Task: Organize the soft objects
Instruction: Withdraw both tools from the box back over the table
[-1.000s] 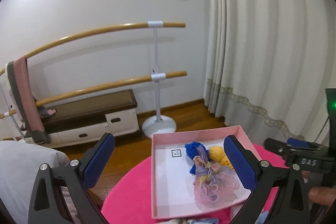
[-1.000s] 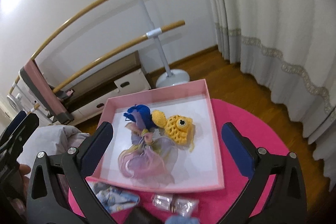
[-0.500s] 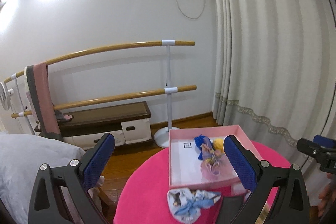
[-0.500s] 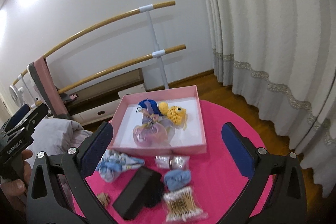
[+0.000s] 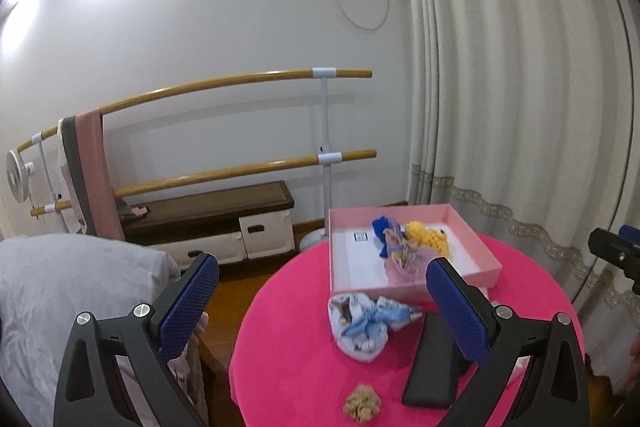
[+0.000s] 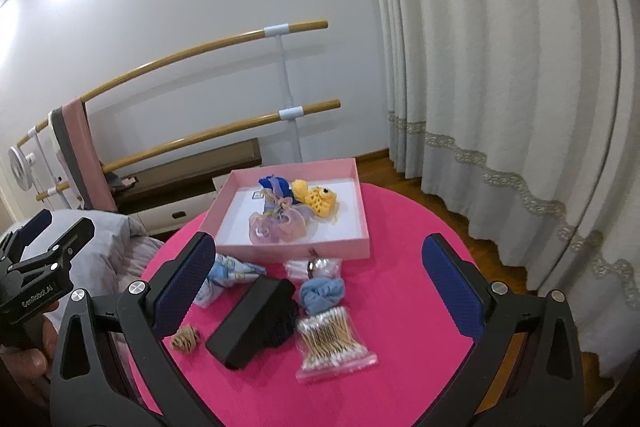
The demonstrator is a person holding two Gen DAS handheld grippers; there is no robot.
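A pink box (image 6: 296,250) stands at the far side of a round pink table (image 6: 404,267). In it lie a blue knit (image 6: 276,185), a yellow crochet fish (image 6: 318,201) and a pink-purple mesh pouch (image 6: 278,227). In front of the box lie a light-blue patterned cloth (image 5: 362,323), a blue knit ball (image 6: 322,294) and a tan scrunchie (image 5: 362,407). My left gripper (image 5: 320,311) and right gripper (image 6: 320,287) are open, empty and held above the table's near side.
A black case (image 6: 250,323), a bag of cotton swabs (image 6: 332,341) and a small clear packet (image 6: 314,267) lie on the table. A ballet barre (image 5: 324,147), low cabinet (image 5: 208,223), grey bedding (image 5: 60,291) and curtains (image 5: 520,107) surround it.
Both grippers have pulled back and up from over the box, so the whole table and its front objects now show. Both stay open.
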